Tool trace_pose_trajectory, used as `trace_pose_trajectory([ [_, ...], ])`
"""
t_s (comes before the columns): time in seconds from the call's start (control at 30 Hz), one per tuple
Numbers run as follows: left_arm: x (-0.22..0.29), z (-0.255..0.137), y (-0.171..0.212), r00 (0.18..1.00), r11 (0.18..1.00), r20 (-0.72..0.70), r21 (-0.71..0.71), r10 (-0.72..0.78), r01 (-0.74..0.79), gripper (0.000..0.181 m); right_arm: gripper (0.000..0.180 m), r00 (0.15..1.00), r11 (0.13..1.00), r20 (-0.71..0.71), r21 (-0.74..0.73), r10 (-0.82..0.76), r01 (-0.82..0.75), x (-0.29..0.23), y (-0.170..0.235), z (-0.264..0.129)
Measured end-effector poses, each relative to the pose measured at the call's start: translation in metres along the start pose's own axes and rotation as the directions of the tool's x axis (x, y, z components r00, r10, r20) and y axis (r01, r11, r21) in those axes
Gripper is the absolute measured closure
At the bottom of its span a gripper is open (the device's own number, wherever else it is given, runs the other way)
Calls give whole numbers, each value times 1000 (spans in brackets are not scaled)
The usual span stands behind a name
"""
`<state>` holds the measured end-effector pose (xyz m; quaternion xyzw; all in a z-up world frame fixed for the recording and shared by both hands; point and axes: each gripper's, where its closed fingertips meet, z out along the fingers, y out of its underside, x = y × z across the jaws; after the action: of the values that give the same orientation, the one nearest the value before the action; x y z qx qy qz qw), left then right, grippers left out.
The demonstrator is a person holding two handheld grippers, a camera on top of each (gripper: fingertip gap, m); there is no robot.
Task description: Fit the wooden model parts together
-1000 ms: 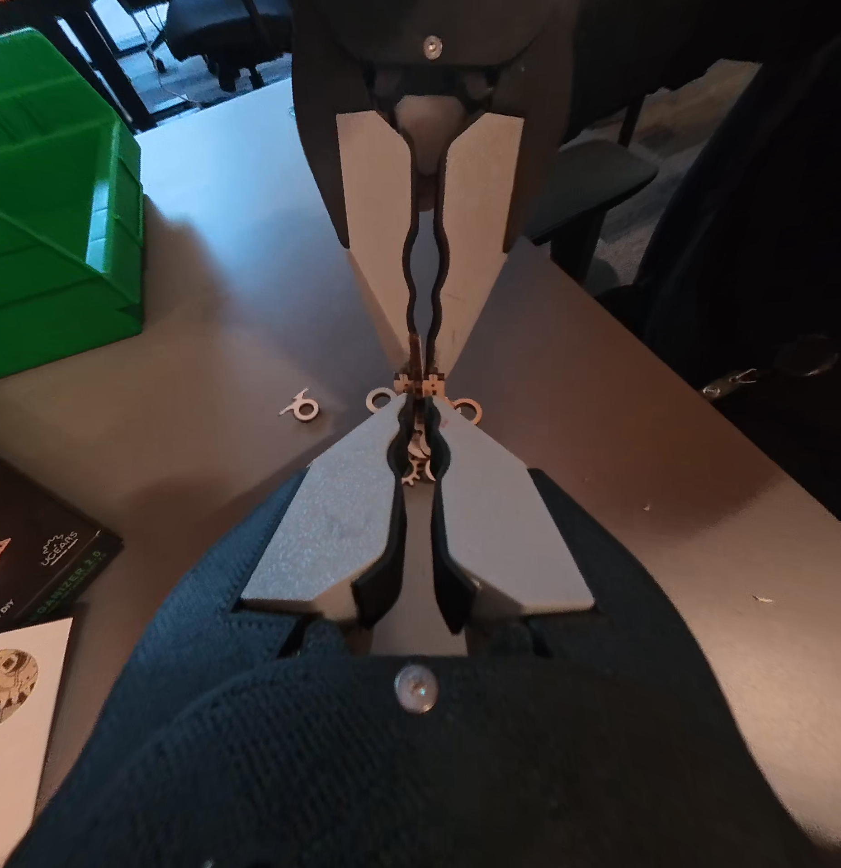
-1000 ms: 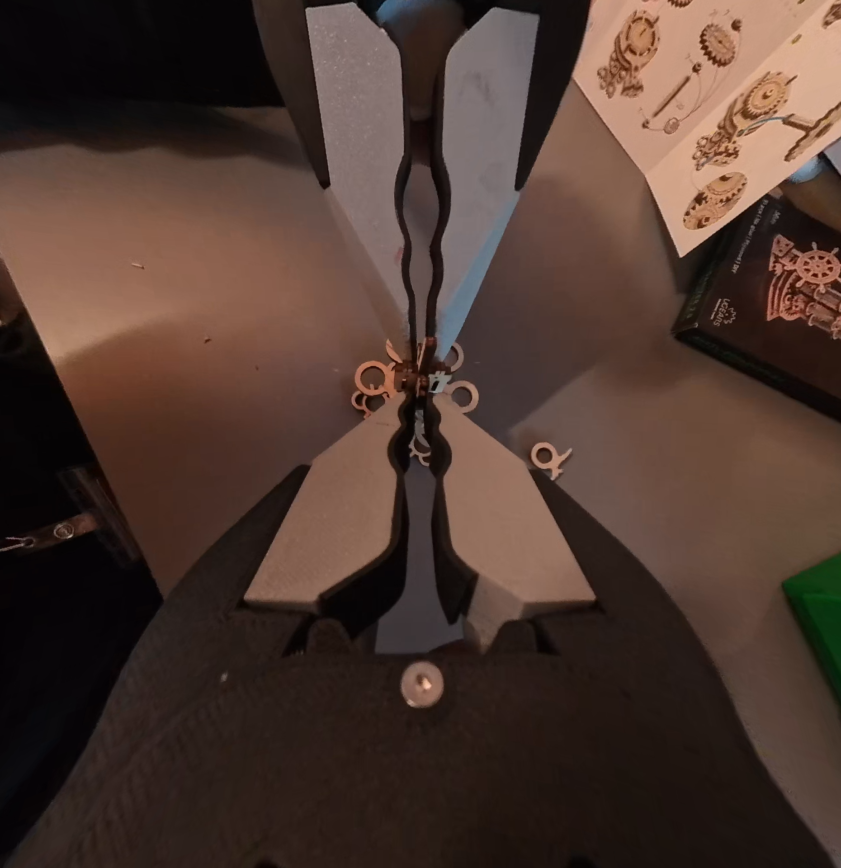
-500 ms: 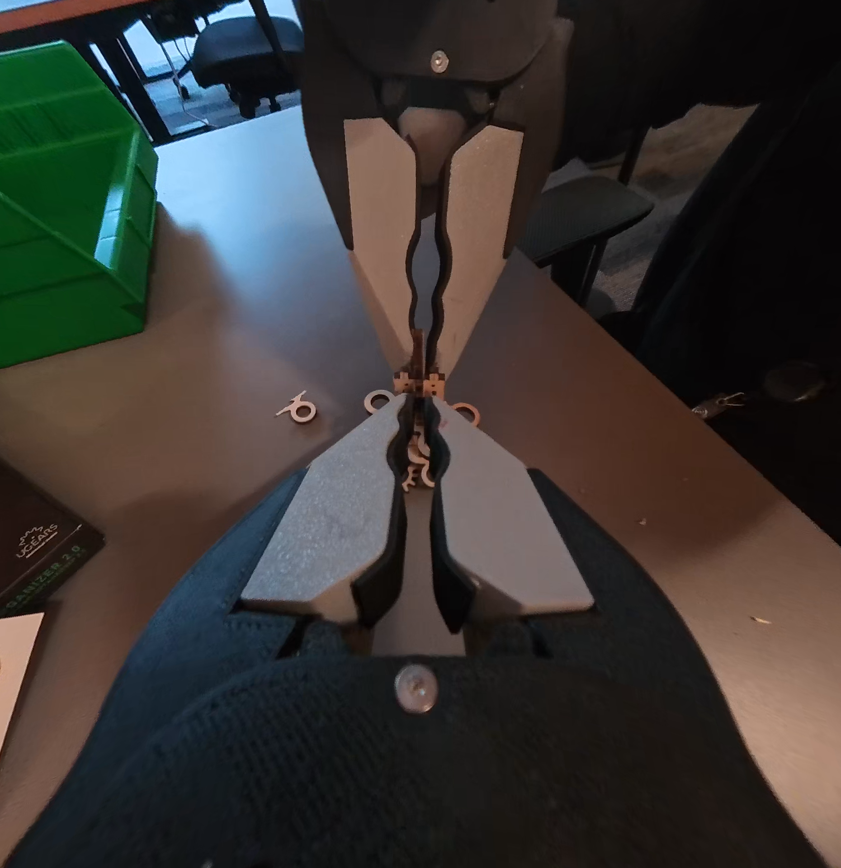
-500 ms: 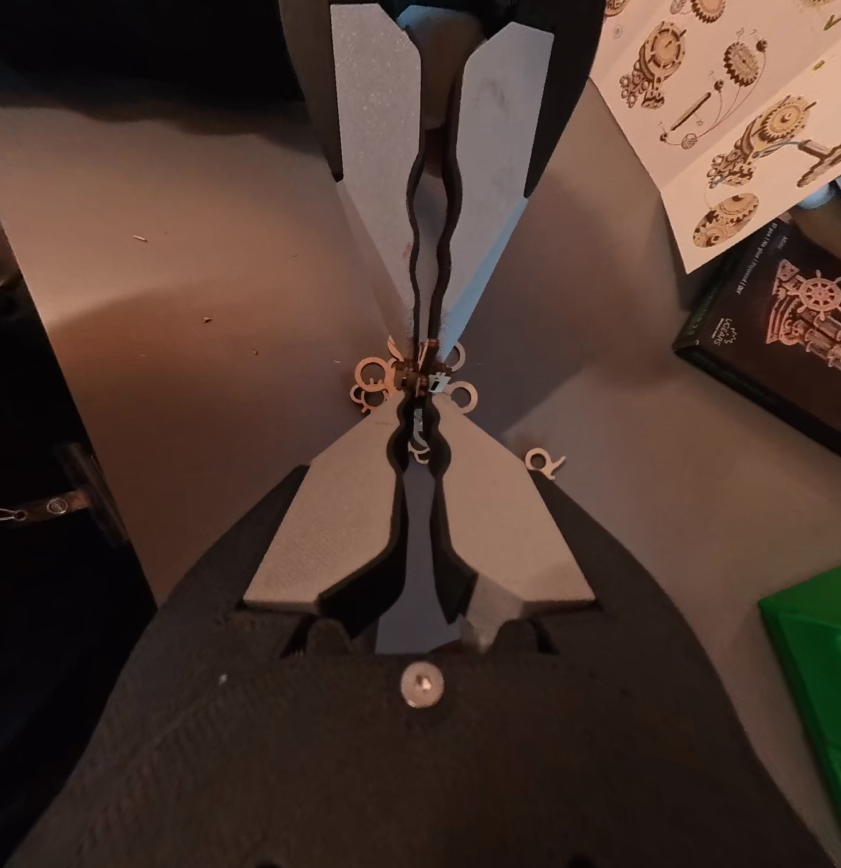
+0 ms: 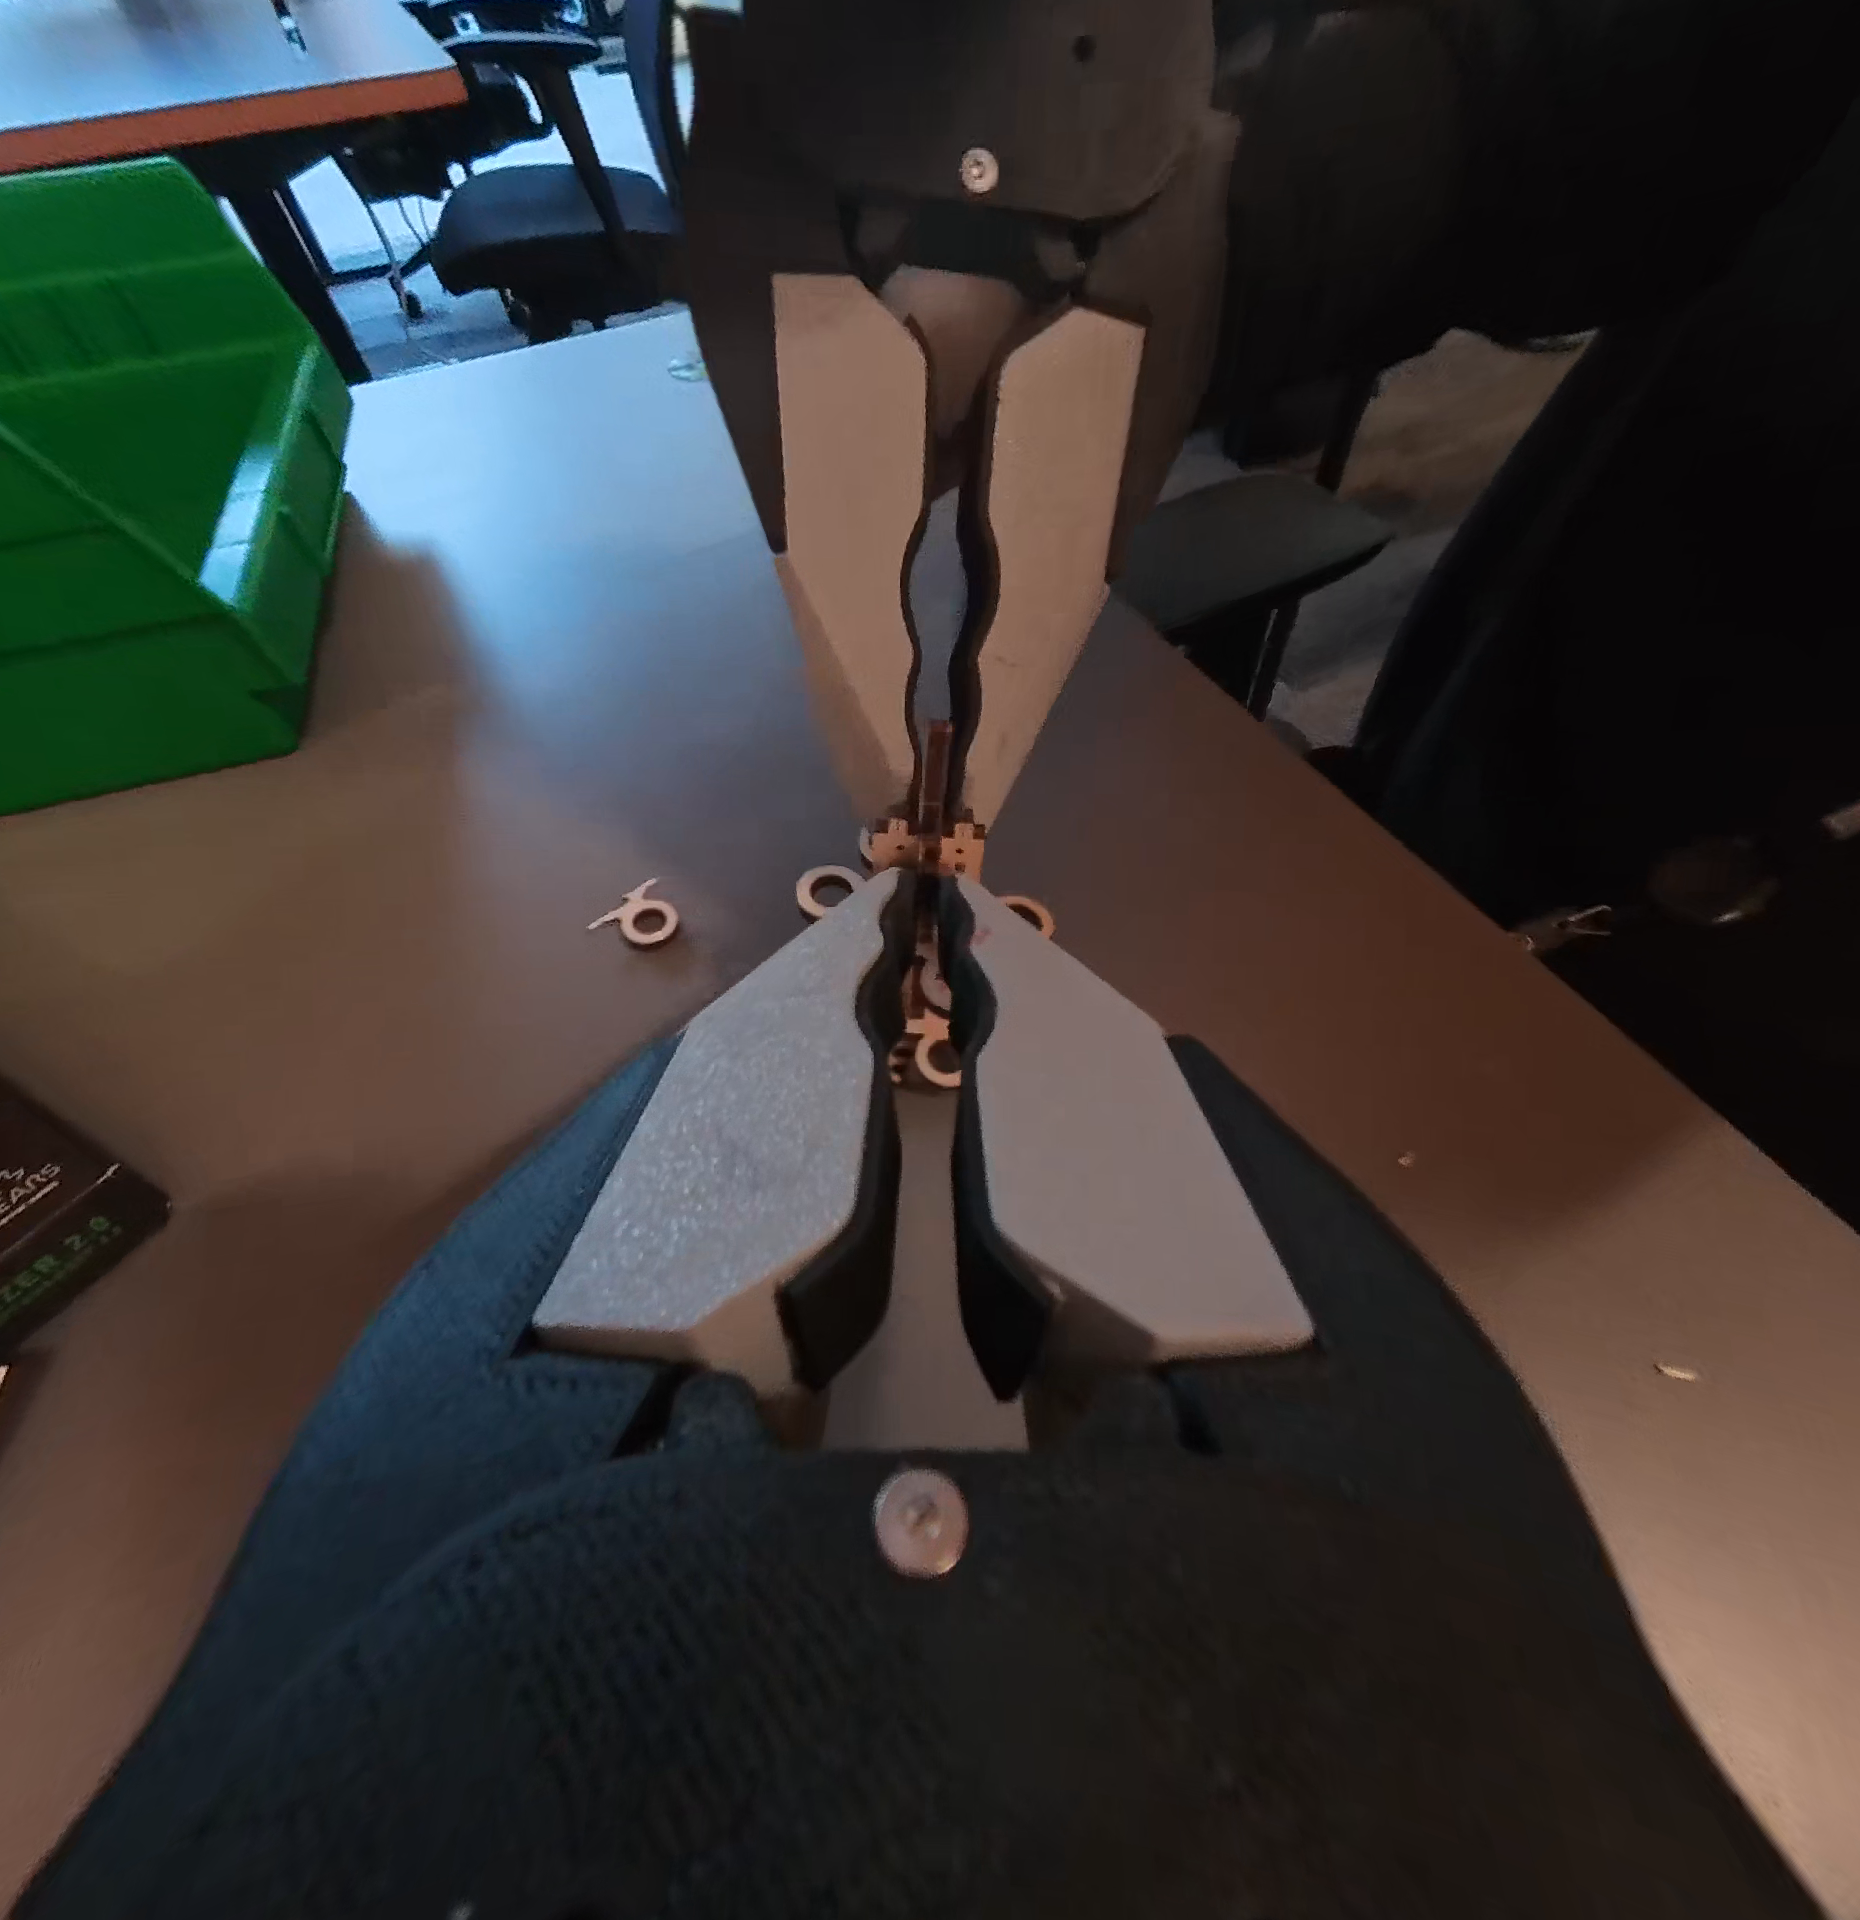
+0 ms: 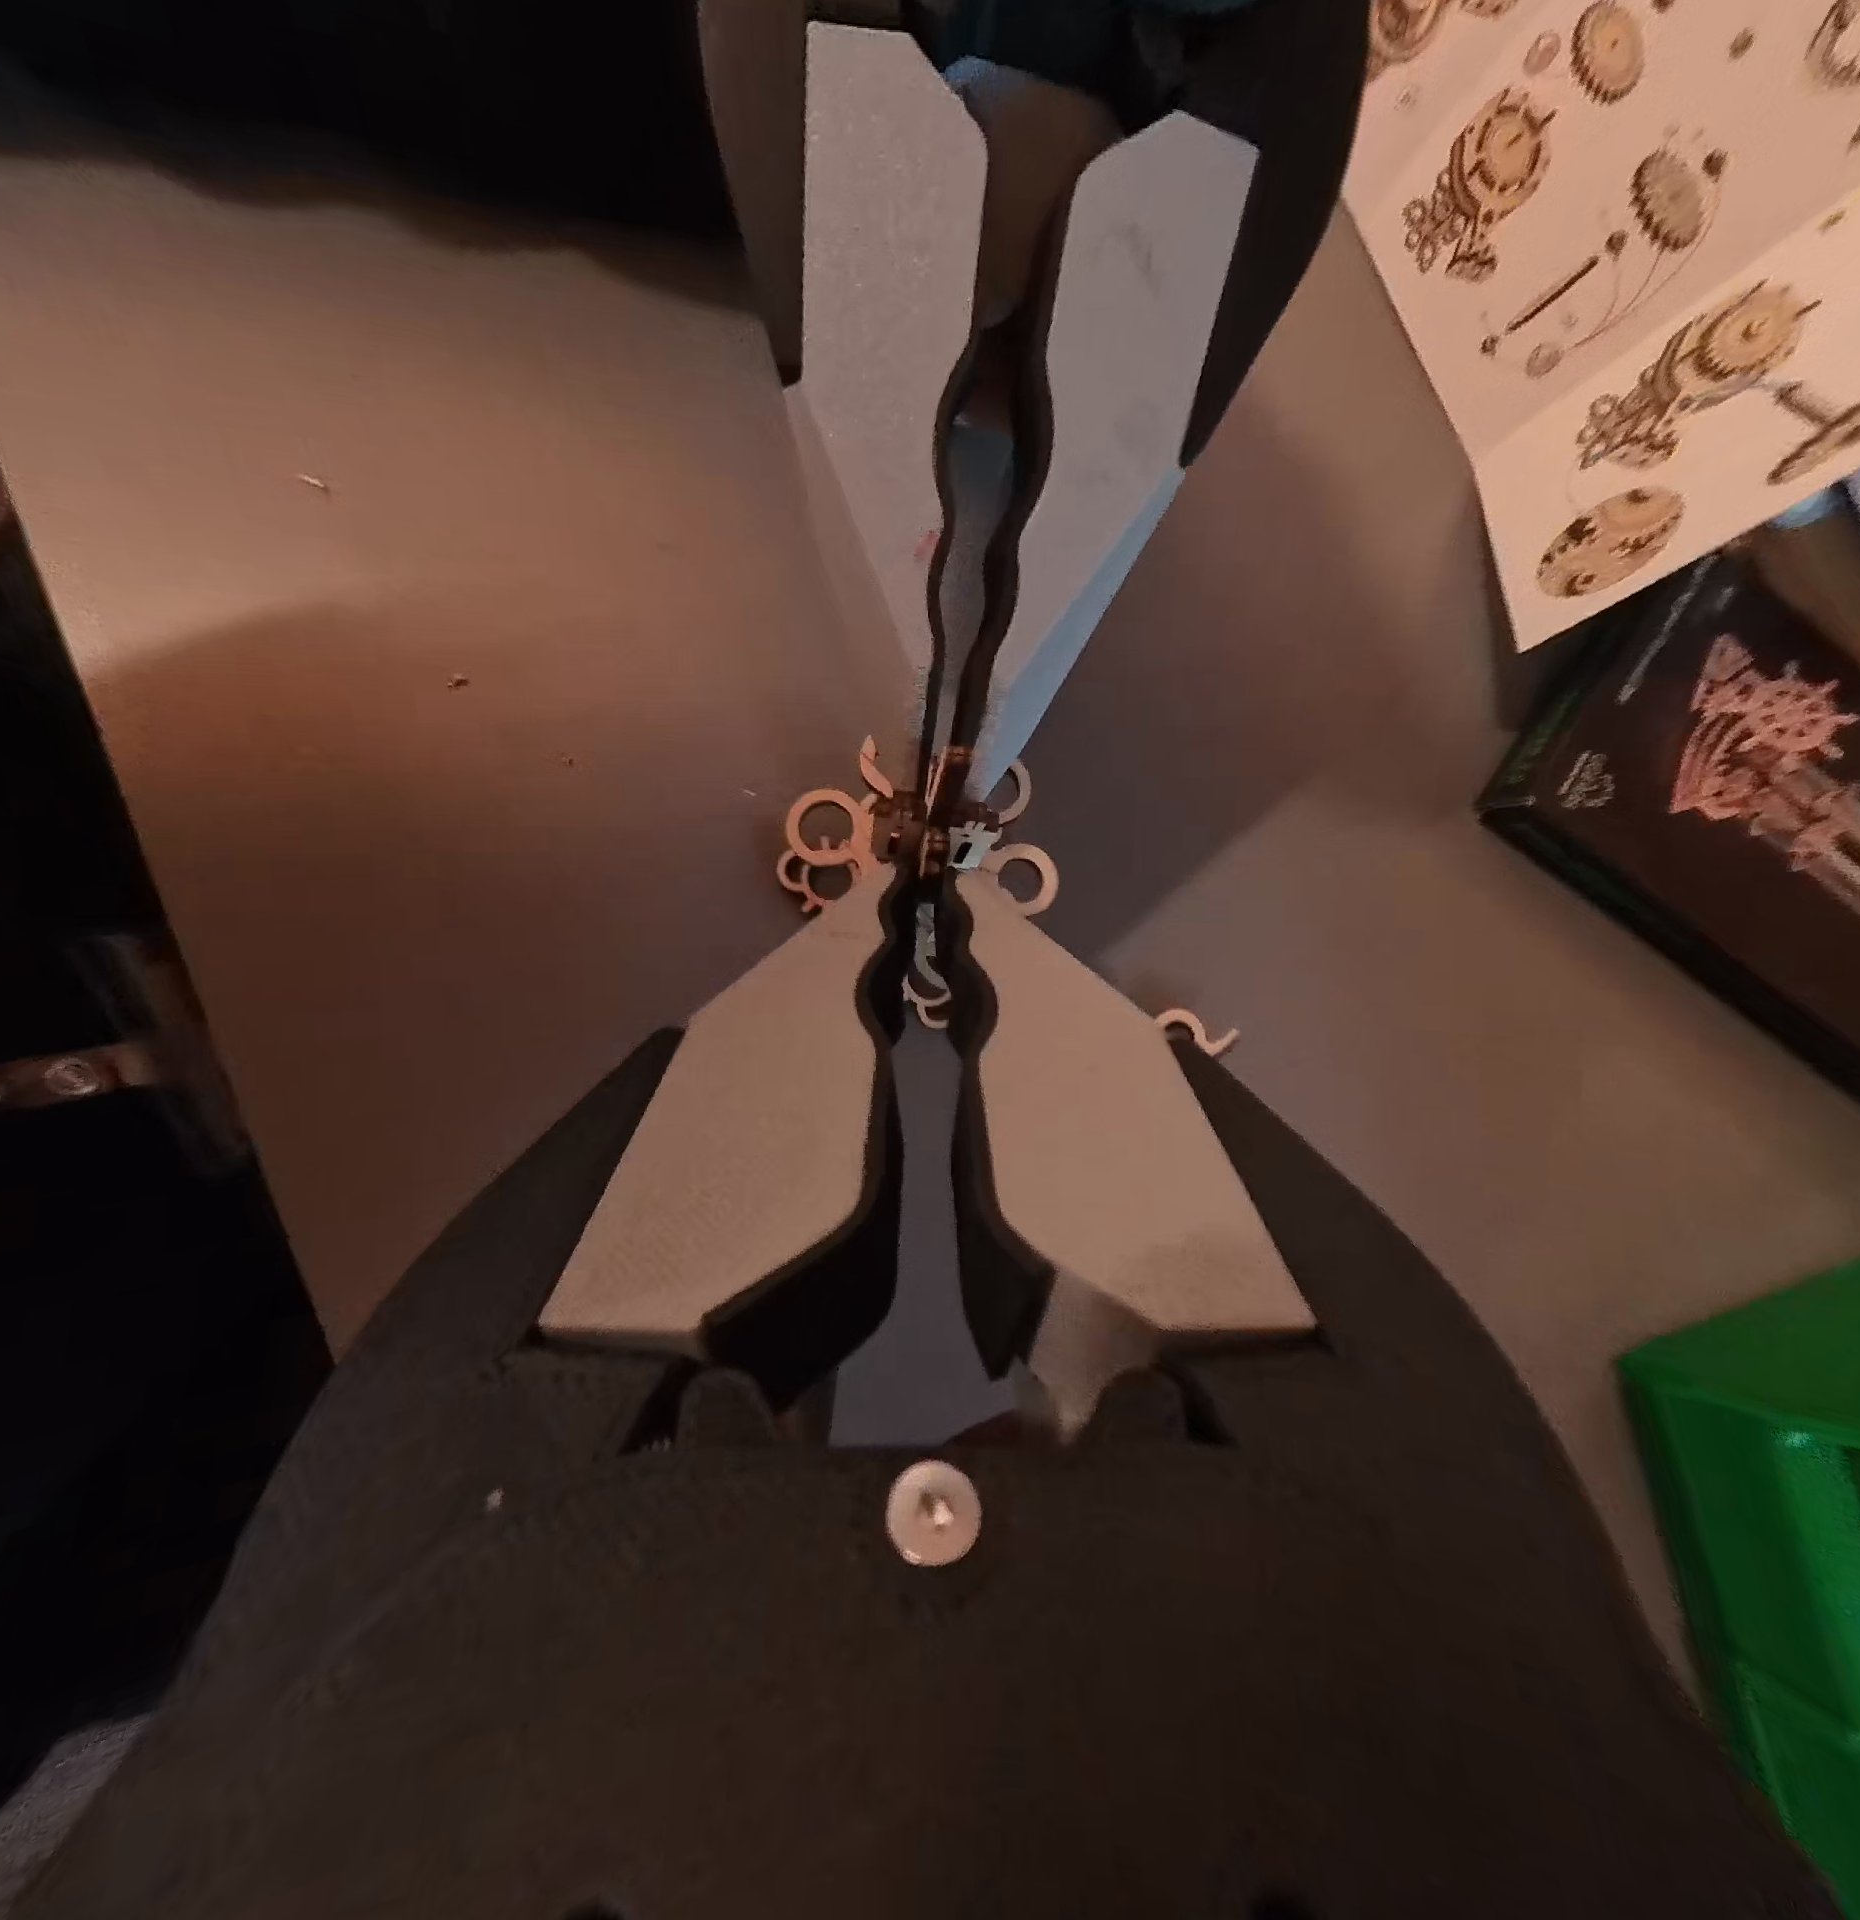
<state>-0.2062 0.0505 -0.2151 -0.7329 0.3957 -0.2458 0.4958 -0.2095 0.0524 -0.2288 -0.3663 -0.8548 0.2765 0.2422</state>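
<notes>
My left gripper [image 5: 921, 896] and right gripper [image 6: 921, 885] meet tip to tip just above the grey table [image 5: 490, 987]. Each is shut on a small wooden part. The two parts touch in a pale toothed joint [image 5: 926, 844] between the tips, which also shows in the right wrist view [image 6: 936, 831]. In the left wrist view the right gripper [image 5: 934, 816] comes down from the top and pinches a thin dark wooden strip [image 5: 939, 758]. In the right wrist view the left gripper [image 6: 941, 771] faces mine. Loose wooden rings [image 5: 645, 920] [image 6: 822, 831] lie on the table under and around the tips.
A green bin [image 5: 126, 520] [image 6: 1788, 1507] stands to one side. A dark box [image 5: 32, 1226] [image 6: 1736, 831] and a printed instruction sheet [image 6: 1632, 312] lie near it. The table edge [image 5: 1477, 935] runs close by, with a chair [image 5: 1248, 551] beyond.
Both grippers stay shut and tip to tip on the parts. The pair has drifted a little over the table, so the bin, box and sheet shift in both views.
</notes>
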Motion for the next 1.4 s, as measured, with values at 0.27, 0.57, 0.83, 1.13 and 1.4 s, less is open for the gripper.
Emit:
trace_pose_trajectory([
  [0.27,-7,1,0,999,999,7,0,-36,36,180,179,997,996,36,53,71,-73,3,0,1],
  [0.57,-11,1,0,997,997,6,2,-82,82,180,179,979,978,111,101,170,-182,11,0,0],
  [0.83,-3,-2,2,996,997,-30,0,-79,79,180,179,999,999,23,11,43,-44,8,-3,-1],
  [1.13,2,-1,2,998,998,-29,1,-55,55,180,179,996,997,-42,-11,-79,79,2,-3,-1],
  [1.4,-12,1,2,984,984,3,6,-180,180,180,179,977,980,141,99,158,-173,9,2,1],
])
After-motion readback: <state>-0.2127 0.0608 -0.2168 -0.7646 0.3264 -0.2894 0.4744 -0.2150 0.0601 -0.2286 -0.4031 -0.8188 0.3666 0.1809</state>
